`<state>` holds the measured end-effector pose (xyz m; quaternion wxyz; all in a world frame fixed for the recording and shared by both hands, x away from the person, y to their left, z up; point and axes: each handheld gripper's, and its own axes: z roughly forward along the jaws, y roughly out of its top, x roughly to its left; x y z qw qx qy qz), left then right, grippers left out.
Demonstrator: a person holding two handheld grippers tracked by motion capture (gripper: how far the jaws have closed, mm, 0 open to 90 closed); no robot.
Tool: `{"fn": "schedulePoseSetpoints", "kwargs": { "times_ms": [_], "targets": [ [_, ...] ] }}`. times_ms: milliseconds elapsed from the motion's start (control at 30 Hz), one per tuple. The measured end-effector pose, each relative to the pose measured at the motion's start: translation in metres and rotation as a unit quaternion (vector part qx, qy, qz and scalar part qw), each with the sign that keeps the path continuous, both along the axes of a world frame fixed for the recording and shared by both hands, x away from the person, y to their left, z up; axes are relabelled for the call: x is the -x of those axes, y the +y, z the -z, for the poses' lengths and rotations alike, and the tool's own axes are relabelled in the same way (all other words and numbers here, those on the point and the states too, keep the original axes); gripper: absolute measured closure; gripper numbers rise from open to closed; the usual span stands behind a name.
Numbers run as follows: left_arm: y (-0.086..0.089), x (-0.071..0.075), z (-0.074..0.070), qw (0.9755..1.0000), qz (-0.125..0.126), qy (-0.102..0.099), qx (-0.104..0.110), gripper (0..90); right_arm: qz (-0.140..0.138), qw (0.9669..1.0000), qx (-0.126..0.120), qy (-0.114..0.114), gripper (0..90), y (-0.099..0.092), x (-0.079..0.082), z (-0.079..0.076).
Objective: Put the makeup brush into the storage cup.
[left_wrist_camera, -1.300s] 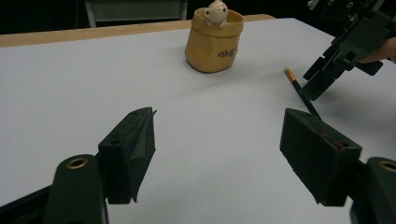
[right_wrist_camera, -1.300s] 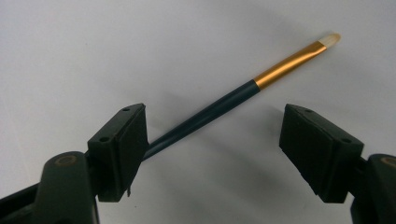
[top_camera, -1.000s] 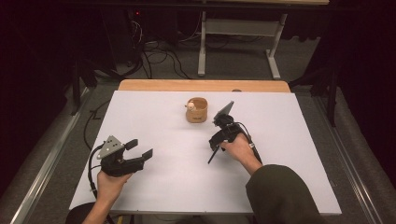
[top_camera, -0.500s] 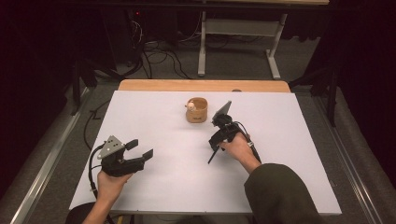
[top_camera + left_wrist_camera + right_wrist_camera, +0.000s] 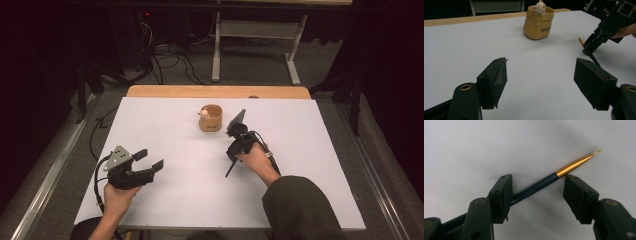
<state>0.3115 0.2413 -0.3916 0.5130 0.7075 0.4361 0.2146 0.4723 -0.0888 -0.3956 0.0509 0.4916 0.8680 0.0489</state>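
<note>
A small tan cup [image 5: 211, 118] stood on the far part of the white table [image 5: 165, 125], with a little pale figure [image 5: 204, 113] at its rim. Behind the table were a wooden board edge [image 5: 215, 91], cables [image 5: 165, 55] and a grey frame [image 5: 252, 30].
</note>
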Motion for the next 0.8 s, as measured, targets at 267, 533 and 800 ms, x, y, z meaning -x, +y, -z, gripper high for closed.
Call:
{"fn": "schedulePoseSetpoints", "kwargs": {
  "times_ms": [267,533,800],
  "targets": [
    [-0.0004,-0.0003,0.0001,1.0,0.001,0.0,0.0,27.3,-0.006,1.0,0.002,-0.002,46.6,-0.001,0.0001,-0.0001],
    [-0.0007,-0.0004,0.0002,1.0,0.002,0.001,-0.001,27.2,-0.008,1.0,0.002,-0.003,51.7,-0.0028,0.0002,-0.001],
    [-0.0001,-0.0002,0.0002,1.0,0.0,0.001,0.0,27.2,-0.025,0.9997,0.004,-0.004,57.5,-0.0056,0.0003,-0.0015]
  ]
}}
